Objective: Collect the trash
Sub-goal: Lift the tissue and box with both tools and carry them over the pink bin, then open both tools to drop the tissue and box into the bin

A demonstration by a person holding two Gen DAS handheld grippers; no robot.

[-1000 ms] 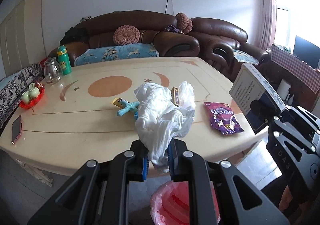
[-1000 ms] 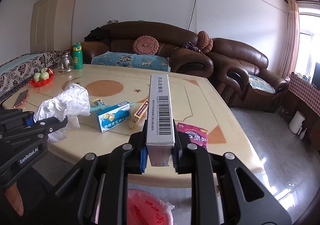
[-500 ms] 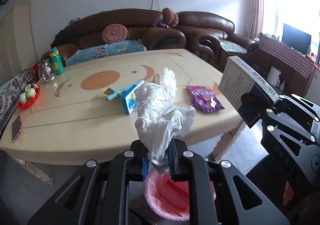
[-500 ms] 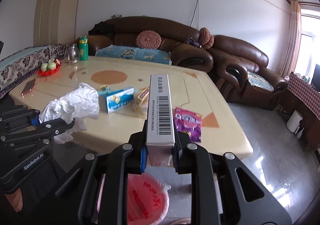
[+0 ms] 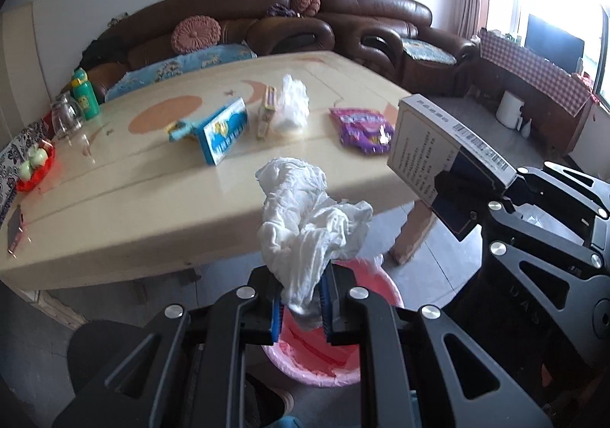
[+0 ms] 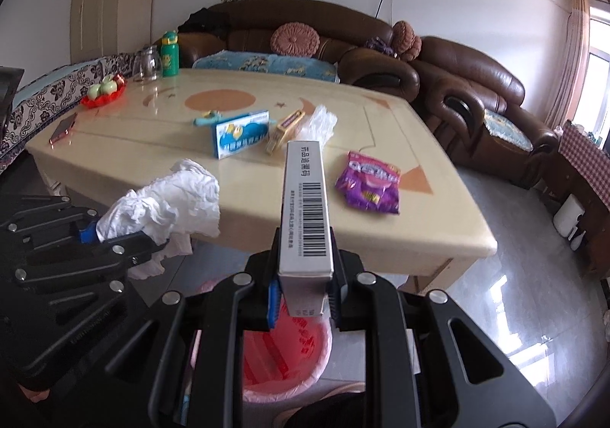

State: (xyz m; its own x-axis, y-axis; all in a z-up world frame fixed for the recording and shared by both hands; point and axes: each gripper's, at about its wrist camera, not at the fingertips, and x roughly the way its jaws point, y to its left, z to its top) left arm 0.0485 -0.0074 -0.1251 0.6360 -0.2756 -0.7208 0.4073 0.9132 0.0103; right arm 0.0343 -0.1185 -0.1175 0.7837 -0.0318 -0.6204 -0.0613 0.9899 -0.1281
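A cream table (image 6: 381,237) with orange inlays fills a living room with a brown leather sofa (image 6: 305,28) behind. On it lie a blue box (image 6: 240,133), a purple snack packet (image 6: 370,182) and a phone (image 6: 63,127). The left gripper (image 5: 301,308) clamps crumpled white tissue (image 5: 309,222), the right gripper (image 6: 303,300) a white barcoded box (image 6: 305,214), both above a pink-lined bin (image 6: 282,363) on the grey tiled floor

Cream rectangular table (image 6: 438,233) with orange circle, moon and star inlays. On it: blue-and-white carton (image 6: 241,133); teal-and-yellow small toy (image 6: 206,118); narrow yellow box (image 6: 286,130); crumpled clear plastic bag (image 6: 318,123); purple snack packet (image 6: 369,187); red fruit dish (image 6: 103,90); glass jug (image 6: 145,64); green bottle (image 6: 170,53); pink phone (image 6: 63,127).

Grey tiled floor (image 6: 503,298): pink-lined waste bin (image 6: 284,363).
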